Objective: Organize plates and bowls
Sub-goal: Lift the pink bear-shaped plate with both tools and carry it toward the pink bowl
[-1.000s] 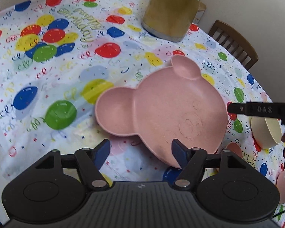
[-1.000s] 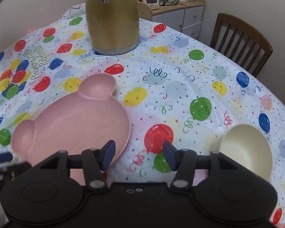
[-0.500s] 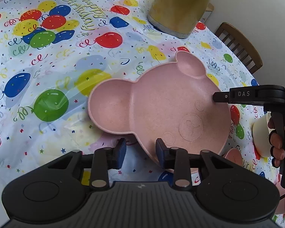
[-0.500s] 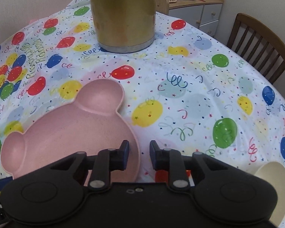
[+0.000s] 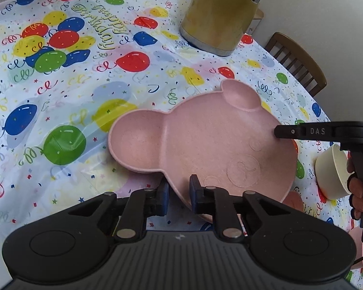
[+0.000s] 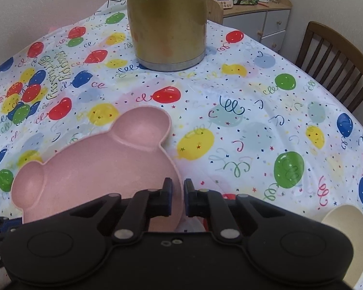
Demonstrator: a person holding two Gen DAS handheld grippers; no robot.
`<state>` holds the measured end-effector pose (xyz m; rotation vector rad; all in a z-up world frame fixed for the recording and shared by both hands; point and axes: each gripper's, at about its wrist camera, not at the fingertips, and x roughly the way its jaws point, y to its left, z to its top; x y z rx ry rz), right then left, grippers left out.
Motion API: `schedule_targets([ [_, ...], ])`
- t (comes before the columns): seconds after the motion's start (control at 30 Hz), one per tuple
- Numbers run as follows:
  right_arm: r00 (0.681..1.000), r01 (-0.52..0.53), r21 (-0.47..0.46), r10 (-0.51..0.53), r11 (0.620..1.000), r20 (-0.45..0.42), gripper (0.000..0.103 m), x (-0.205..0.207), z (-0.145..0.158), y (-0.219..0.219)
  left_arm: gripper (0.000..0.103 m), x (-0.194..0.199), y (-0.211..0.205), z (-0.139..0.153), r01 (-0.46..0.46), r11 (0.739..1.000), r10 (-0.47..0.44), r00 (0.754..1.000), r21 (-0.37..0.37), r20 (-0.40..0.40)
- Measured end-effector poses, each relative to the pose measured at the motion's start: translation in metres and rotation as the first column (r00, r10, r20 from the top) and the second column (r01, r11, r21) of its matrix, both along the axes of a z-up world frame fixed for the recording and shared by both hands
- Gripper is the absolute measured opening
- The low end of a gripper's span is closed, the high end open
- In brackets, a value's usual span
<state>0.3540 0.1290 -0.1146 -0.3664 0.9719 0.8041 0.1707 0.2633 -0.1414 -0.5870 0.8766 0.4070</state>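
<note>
Bear-shaped pink plate (image 5: 205, 145) pinched at its rim
It is clamped by the closing left gripper (image 5: 177, 194) and the right gripper (image 6: 177, 199); its compartments are seen empty, as is the cream bowl (image 5: 332, 171).

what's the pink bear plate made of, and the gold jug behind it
Pink bear plate: likely wheat-straw or bamboo-fibre plastic, going by its matte, finely speckled surface. Gold jug: probably metal, judging by its brushed gold sheen and silvery base ring, though coated plastic is possible.

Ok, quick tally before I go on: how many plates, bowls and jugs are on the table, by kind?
Pink bear-shaped plate: 1
Cream bowl: 1
Gold jug: 1
Total: 3
Not counted: pink shapes at the right edge of the left wrist view, too cut off to identify.
</note>
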Motion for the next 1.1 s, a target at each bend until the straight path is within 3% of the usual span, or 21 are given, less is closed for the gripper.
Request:
schedule_targets([
  [0.47, 0.999, 0.042, 0.050, -0.041, 0.998, -0.012, 0.007, -0.036, 0.043, -0.075, 0.016, -0.026, -0.044, 0.046, 0.114, 0.992, -0.116, 0.992, 0.049, 0.044],
  [1.1, 0.979, 0.198, 0.090, -0.201, 0.976, 0.024, 0.007, -0.140, 0.099, -0.261, 0.016, -0.081, -0.191, 0.098, 0.311, 0.946, -0.317, 0.946, 0.095, 0.064],
])
